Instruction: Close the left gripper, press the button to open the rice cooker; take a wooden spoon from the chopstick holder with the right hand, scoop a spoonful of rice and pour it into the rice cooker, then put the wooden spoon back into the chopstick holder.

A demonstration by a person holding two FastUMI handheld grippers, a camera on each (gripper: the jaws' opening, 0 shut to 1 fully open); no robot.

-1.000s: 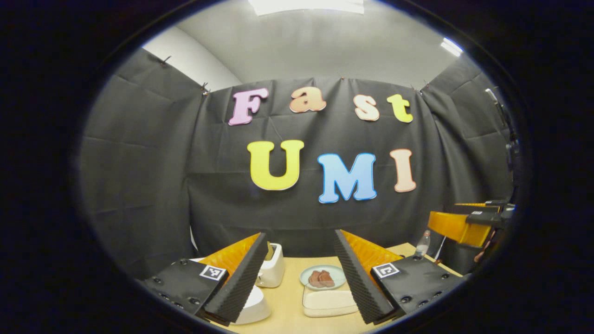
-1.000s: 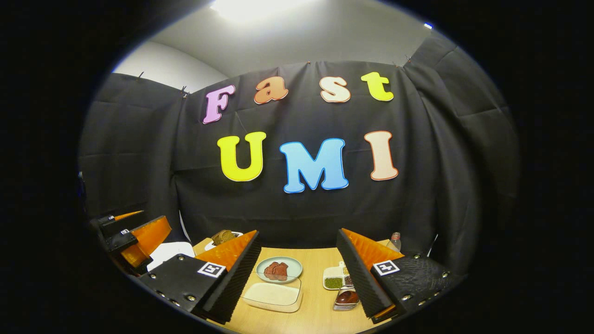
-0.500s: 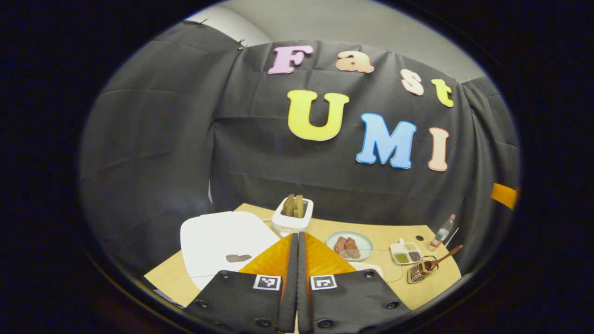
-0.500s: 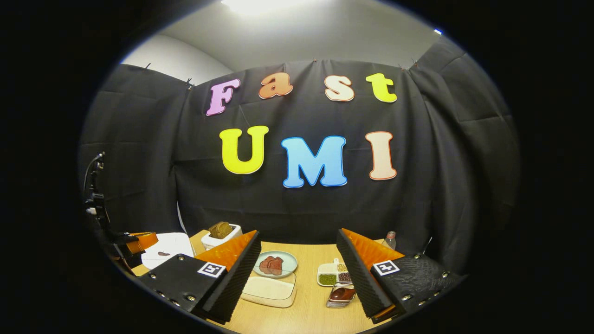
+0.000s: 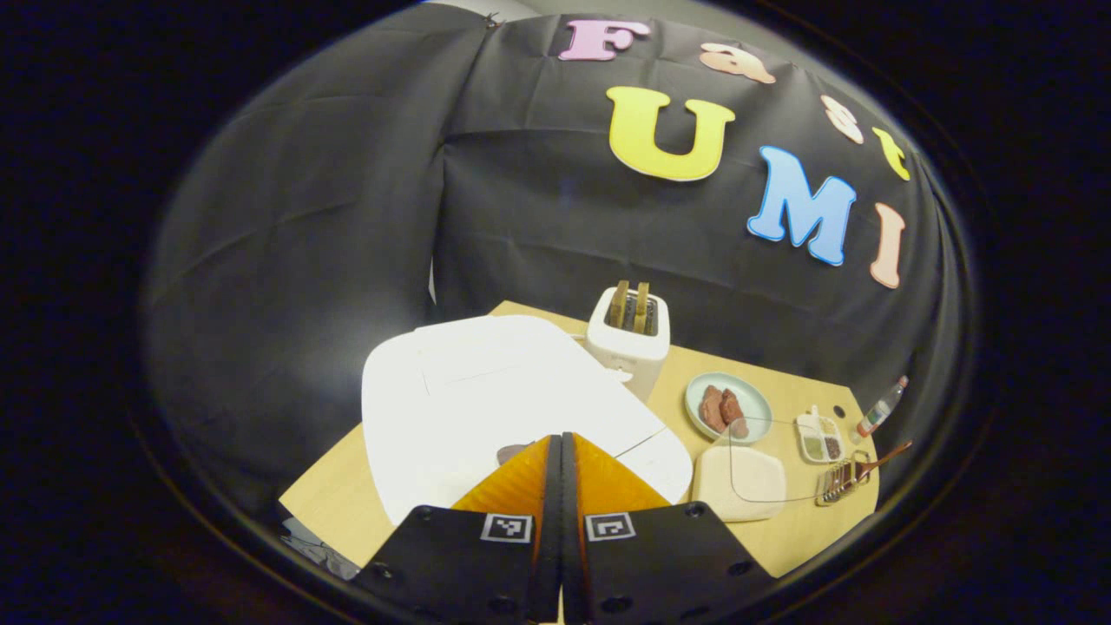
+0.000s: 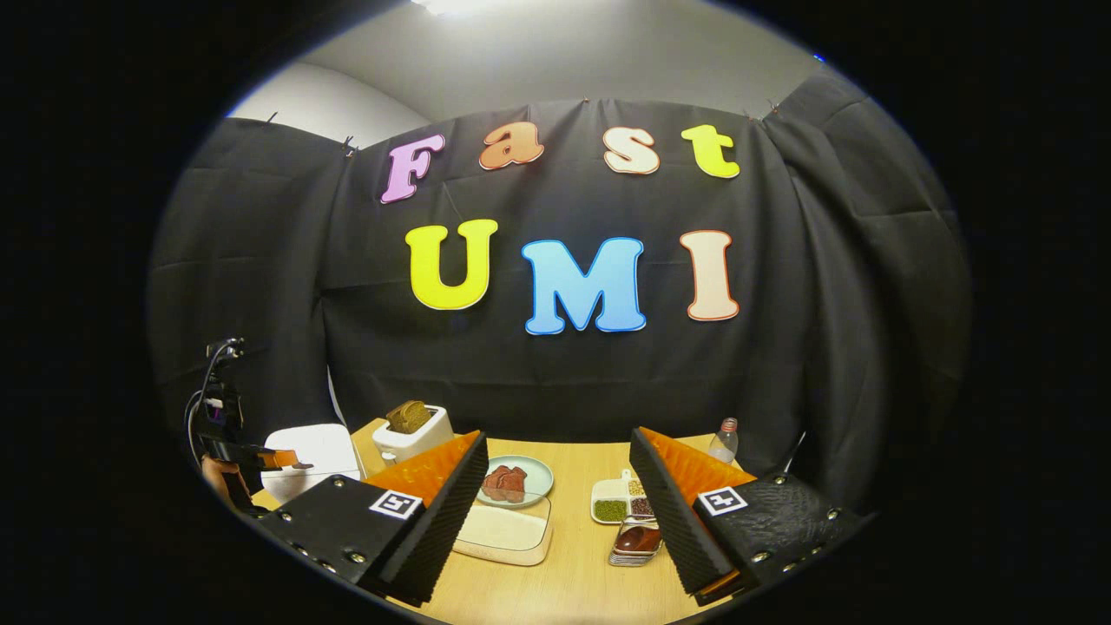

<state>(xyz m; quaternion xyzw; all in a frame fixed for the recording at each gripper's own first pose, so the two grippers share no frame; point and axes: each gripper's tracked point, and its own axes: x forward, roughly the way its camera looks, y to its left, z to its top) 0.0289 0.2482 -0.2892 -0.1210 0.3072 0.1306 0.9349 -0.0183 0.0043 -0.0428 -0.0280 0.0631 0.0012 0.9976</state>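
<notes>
Since a second ago the left gripper (image 5: 560,451) has pressed its fingers together and tipped down over the white rice cooker (image 5: 486,408) at lower centre — its lid looks closed, so the button seems unpressed. Right gripper (image 6: 555,495) hangs spread and empty. At lower right, the wooden spoon (image 5: 877,458) sits in the chopstick holder (image 5: 838,484) — scooping, pouring and returning all remain.

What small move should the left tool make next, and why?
Probably ease the left tool down onto the brown button just ahead of its tips. Its fingers are already pressed together, and the white rice cooker has its lid down, so pressing looks like the step due before the open right tool fetches the spoon.
</notes>
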